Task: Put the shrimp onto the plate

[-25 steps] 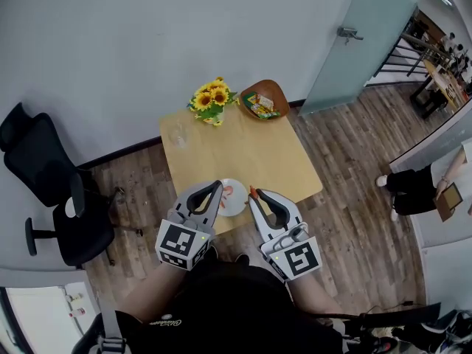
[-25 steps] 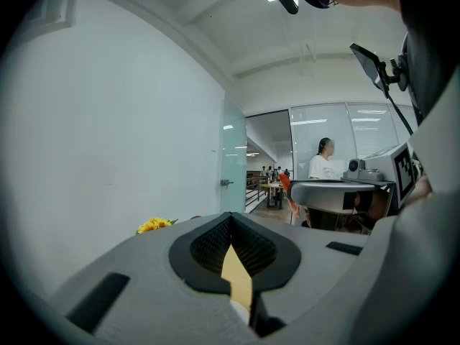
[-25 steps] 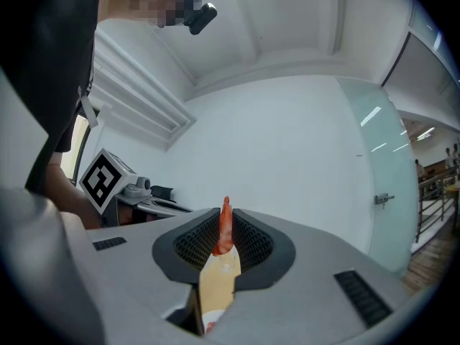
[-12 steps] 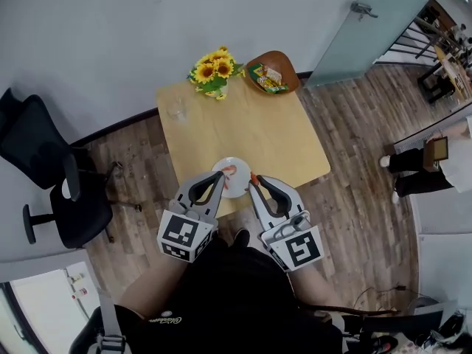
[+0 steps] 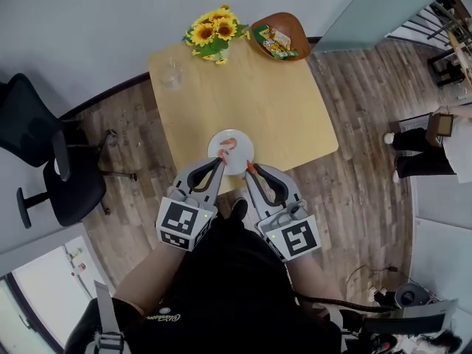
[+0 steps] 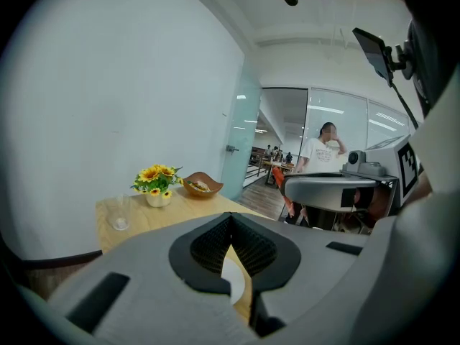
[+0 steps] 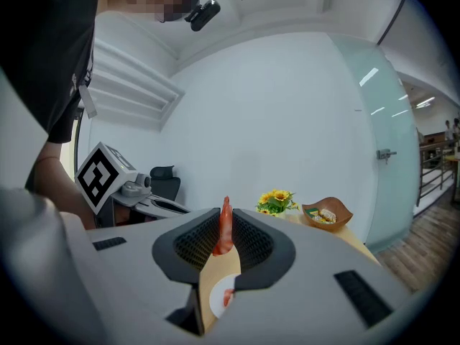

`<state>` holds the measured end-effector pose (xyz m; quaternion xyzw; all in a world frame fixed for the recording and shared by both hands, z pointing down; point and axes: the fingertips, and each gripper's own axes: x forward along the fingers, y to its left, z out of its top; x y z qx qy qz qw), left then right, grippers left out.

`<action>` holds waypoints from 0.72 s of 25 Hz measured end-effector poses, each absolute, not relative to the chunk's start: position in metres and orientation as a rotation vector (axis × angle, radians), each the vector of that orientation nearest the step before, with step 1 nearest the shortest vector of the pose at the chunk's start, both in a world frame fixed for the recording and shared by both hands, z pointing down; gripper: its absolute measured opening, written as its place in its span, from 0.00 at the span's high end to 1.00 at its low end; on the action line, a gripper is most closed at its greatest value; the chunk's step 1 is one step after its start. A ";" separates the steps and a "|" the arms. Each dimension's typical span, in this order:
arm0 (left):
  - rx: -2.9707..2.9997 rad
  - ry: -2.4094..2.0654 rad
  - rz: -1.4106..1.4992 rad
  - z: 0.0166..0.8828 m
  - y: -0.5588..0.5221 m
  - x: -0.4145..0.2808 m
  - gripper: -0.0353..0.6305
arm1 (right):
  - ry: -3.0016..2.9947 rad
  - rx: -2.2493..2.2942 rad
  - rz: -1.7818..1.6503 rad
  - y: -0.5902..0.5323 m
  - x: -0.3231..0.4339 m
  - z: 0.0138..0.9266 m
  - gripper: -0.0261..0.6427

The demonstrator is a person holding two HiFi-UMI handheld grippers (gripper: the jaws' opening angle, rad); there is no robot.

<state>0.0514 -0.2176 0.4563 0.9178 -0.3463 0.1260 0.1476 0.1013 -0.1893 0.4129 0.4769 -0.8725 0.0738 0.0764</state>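
Right gripper (image 7: 225,218): jaws clamped on a shrimp. It sits at the lower centre of the head view, tips just short of the plate's near rim.
Held shrimp (image 7: 224,230): upright between the ribbed pads. It is pinched low on the body, so the thin end pokes up above the jaws and it cannot slip while carried.
Plate (image 5: 242,155): white, at the near edge of the table (image 5: 251,102), within easy reach of both grippers.
Shrimp on the plate (image 5: 228,145): a curled orange one lies near the plate's middle.
Left gripper (image 6: 231,221): jaws together with nothing between them. It hovers by the plate's lower-left rim, seemingly idle.
Step in hand: probably bringing the held shrimp over the rim.
Next move: likely a little forward and down, then parting the jaws over a bare patch beside the first shrimp.
Far end of table: sunflowers (image 5: 214,29), wooden bowl (image 5: 279,37) and glass (image 5: 171,72), well apart from the work.
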 end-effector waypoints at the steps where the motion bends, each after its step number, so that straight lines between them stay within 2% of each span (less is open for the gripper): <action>1: 2.638 -0.992 0.367 0.459 -0.218 0.053 0.94 | -2.616 1.424 0.237 -0.190 0.101 0.417 0.88; 18: 2.576 -0.983 0.454 0.504 -0.233 0.052 0.94 | -2.514 1.354 0.350 -0.223 0.094 0.480 0.88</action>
